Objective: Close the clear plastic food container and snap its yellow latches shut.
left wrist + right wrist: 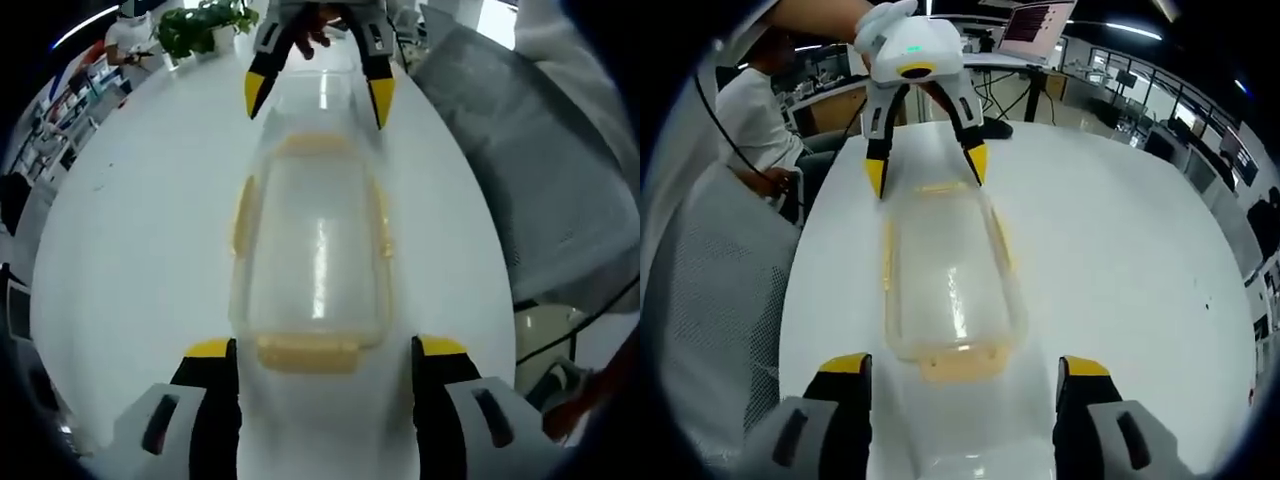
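Left gripper view looks down a wide white table [130, 250] with the clear container [315, 260] lying lengthwise on it, lid apparently resting on top. A grey mesh chair [520, 150] stands beside the table edge, and a green plant [205, 25] sits at the far end.

The container lies between the two grippers, one at each short end. The left gripper [325, 350] has its jaws spread wide, wider than the box, and grips nothing; the near yellow end latch [305, 352] sits just ahead of them. In the right gripper view the right gripper [965, 368] is likewise wide open and empty, with its own end latch [958, 362] just in front. Thin yellow side latches [242, 215] run along the long edges.

Whether the lid is fully seated cannot be told through the clear plastic. If it is not, pressing one end latch could tip the lid up at the other end. The light box may also slide on the smooth table when pushed from one side alone, so both ends probably need steadying together.
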Demonstrator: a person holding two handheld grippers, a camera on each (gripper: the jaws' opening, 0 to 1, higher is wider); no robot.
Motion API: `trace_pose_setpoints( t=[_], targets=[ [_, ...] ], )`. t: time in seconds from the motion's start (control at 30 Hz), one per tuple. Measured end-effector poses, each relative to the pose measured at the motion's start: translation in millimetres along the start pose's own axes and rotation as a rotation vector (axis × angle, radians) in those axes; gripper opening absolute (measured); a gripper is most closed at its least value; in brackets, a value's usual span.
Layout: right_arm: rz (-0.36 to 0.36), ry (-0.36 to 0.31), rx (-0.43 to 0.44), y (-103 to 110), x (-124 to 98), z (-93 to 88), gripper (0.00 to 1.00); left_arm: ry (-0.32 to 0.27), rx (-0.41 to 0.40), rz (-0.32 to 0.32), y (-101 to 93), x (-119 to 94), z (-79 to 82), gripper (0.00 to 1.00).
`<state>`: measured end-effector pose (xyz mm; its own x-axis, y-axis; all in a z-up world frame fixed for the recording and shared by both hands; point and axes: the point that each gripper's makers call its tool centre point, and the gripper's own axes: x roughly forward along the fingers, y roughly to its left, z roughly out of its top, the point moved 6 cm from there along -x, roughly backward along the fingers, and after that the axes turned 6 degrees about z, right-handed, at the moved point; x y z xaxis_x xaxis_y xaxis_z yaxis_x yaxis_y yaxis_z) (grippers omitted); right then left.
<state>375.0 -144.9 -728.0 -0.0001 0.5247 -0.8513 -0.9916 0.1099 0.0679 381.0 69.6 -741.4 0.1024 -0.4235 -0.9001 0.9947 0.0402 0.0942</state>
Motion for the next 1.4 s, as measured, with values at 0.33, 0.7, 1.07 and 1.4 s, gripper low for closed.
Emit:
trace_pose_setpoints(
  t=[0.33,0.7,1.07,1.4],
  targets=[
    [0.015,0.022,-0.012,-4.6,4.7,0.3,0.70,0.015,0.022,-0.017,-1.0,5.2,-2.6,0.65],
    [0.051,0.053,-0.032,-4.2,12.3,-1.8,0.61,0.016,0.025,-0.018,1.3,7.7,-4.0,0.60],
    [0.053,0.090,-0.070,-6.5,16.8,-5.6,0.53,0.006,0.021,-0.006,5.3,8.3,-2.8,0.57],
    [0.058,0.116,-0.076,-7.7,22.9,-9.3,0.50,0.004,0.019,-0.005,6.8,8.1,-2.4,0.55]
  ],
)
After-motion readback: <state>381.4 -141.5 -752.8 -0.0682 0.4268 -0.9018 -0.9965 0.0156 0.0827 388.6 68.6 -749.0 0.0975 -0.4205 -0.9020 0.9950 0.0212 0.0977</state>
